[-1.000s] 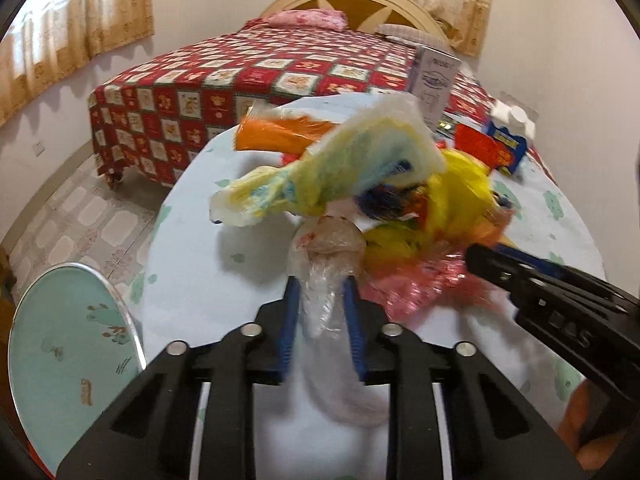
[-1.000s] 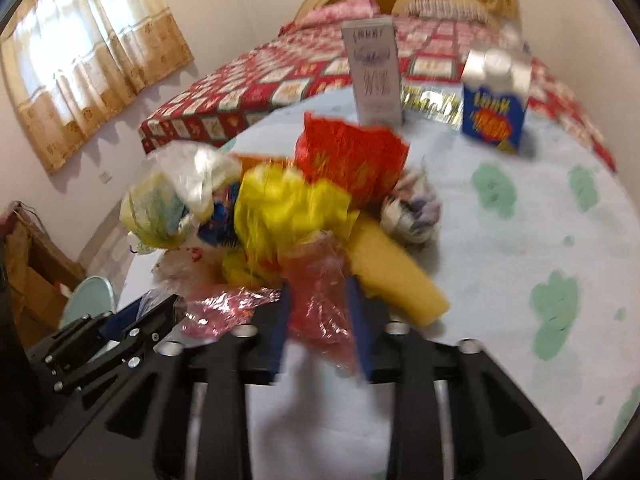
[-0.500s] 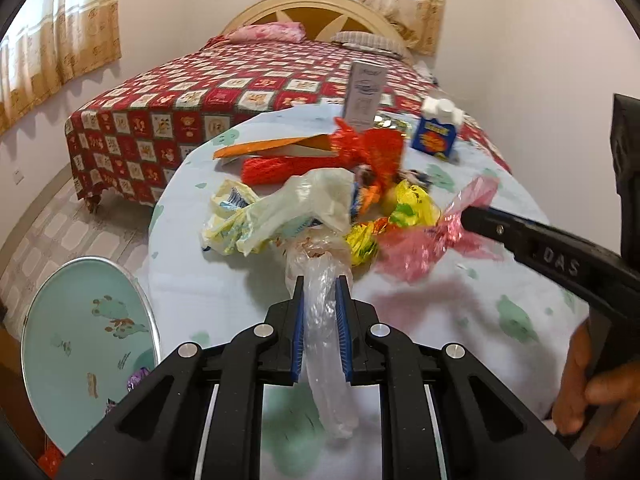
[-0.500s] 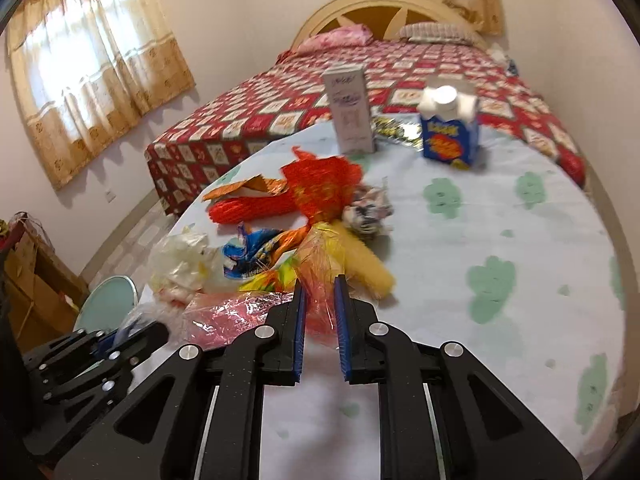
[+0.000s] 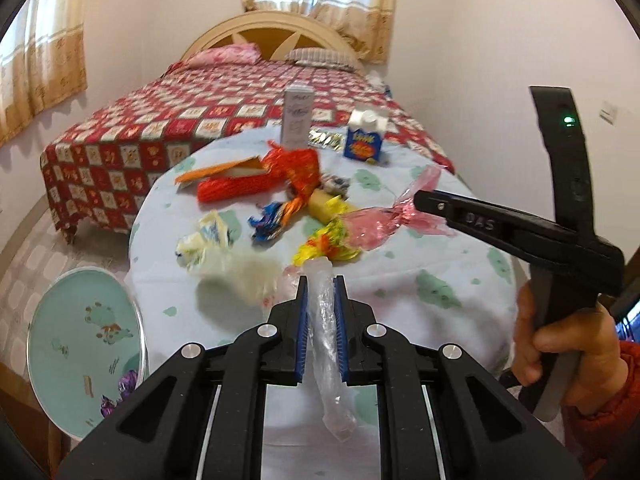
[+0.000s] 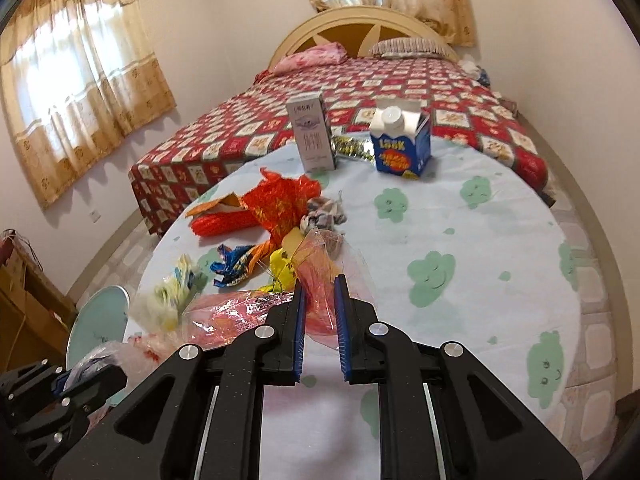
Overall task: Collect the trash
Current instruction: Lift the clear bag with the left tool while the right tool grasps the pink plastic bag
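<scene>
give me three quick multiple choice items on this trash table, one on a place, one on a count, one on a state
1. Where does the blue juice carton stand?
A. far edge of the round table
B. on the bed
C. on the floor

2. How many upright cartons are on the table?
A. one
B. two
C. four

3. What is the left gripper doing?
A. open, empty
B. shut on a clear plastic wrapper
C. holding a carton

Answers: 1 A, it stands beside the tall grey carton near the bed side; 2 B, grey and blue; 3 B, the wrapper runs between the closed pads.

The pale wrapper (image 5: 232, 268) beside the clear bag (image 5: 326, 320) is motion-blurred; its print is unreadable.
</scene>
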